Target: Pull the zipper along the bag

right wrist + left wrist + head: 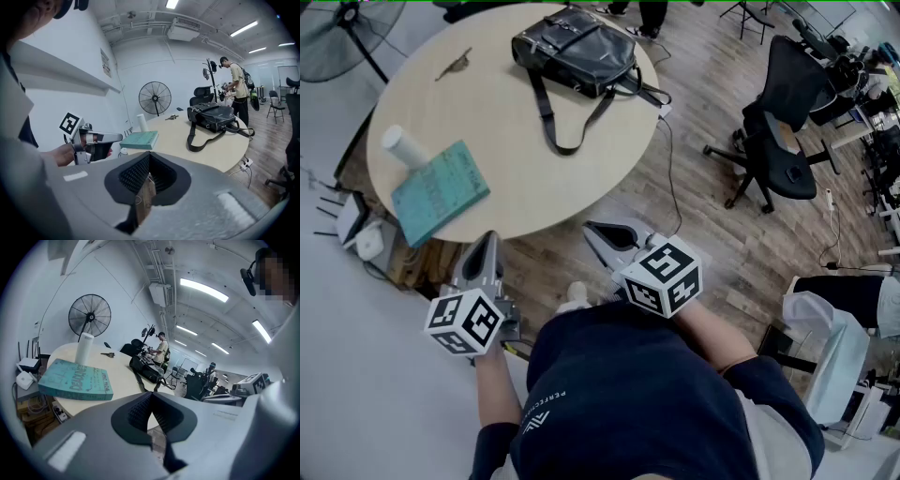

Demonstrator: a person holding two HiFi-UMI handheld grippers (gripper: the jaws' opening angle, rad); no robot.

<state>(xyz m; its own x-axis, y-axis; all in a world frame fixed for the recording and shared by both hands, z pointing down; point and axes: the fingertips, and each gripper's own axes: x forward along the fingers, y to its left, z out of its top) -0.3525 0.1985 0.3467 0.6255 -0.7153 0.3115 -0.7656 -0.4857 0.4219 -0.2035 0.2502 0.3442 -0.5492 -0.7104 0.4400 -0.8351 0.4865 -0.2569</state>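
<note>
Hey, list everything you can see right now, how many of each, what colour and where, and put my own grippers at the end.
table: one, pale wood, round, ahead of the person
bag: one, black, far side of the table, strap trailing toward the near edge
book: one, teal, flat at the table's near left edge
cylinder: one, white, just beyond the book
keys: one small dark bunch, far left of the table
fan: one, black, on the floor beyond the table, left
office chair: one, black, right of the table
left hand-held gripper: grey, shut, empty, short of the table
right hand-held gripper: grey, shut, empty, short of the table
</note>
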